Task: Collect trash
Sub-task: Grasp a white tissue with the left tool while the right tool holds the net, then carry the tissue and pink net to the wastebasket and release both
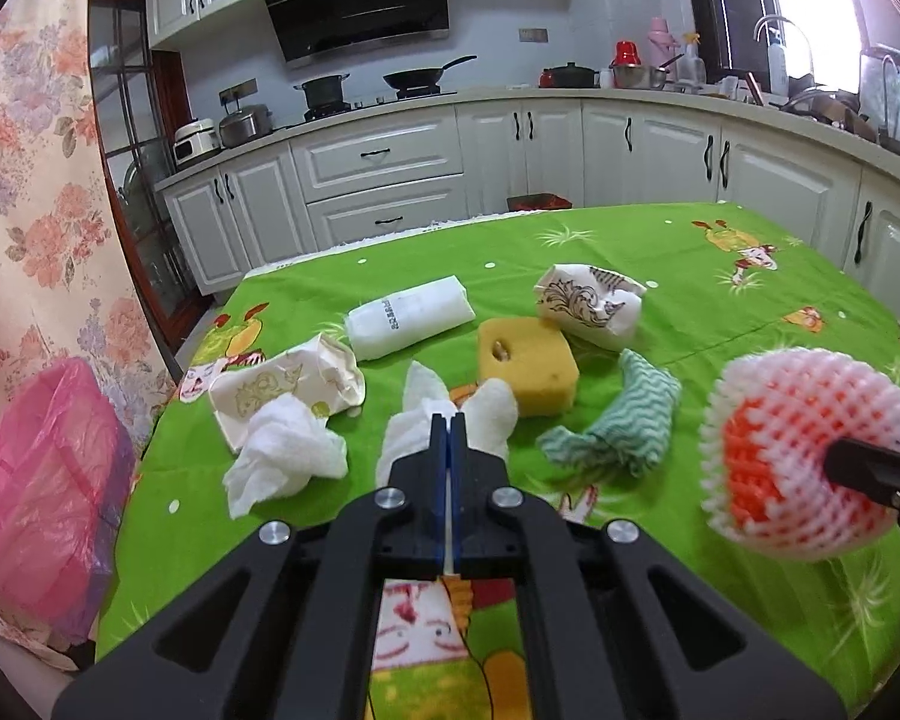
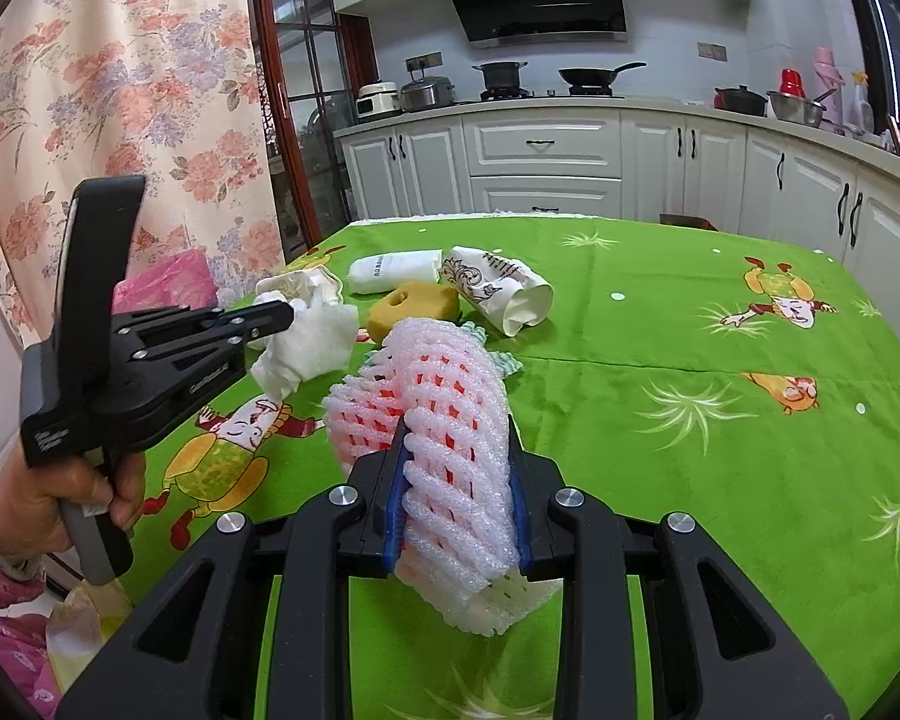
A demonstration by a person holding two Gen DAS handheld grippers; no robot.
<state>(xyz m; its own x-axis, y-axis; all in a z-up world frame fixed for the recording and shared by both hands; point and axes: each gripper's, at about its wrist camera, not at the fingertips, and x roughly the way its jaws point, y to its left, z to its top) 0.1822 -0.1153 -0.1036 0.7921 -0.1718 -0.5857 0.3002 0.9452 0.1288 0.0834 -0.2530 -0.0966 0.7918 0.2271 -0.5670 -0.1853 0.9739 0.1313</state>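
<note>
Here the left hand-held gripper [image 1: 449,420] has its jaws pressed together on a crumpled white tissue [image 1: 426,420], which hangs from the tips above the near left part of the counter [image 1: 720,300] with its green cartoon cloth. The right hand-held gripper [image 2: 459,438] pinches a pink foam fruit net [image 2: 444,420] between its blue-lined fingers and holds it above the cloth near the counter's near edge. Just left of the held tissue lies a second crumpled tissue [image 1: 282,456], touching a squashed paper cup [image 1: 288,384] close to the left edge. Farther in sit a rolled white packet [image 1: 411,315], a yellow sponge [image 1: 525,363] and another crushed paper cup [image 1: 591,303] with dark print, the sponge just beside that cup. A green-and-white wavy cloth [image 1: 612,426] lies between the sponge and the foam net. Beyond the counter's left edge hangs a pink bin bag [image 1: 42,498].
</note>
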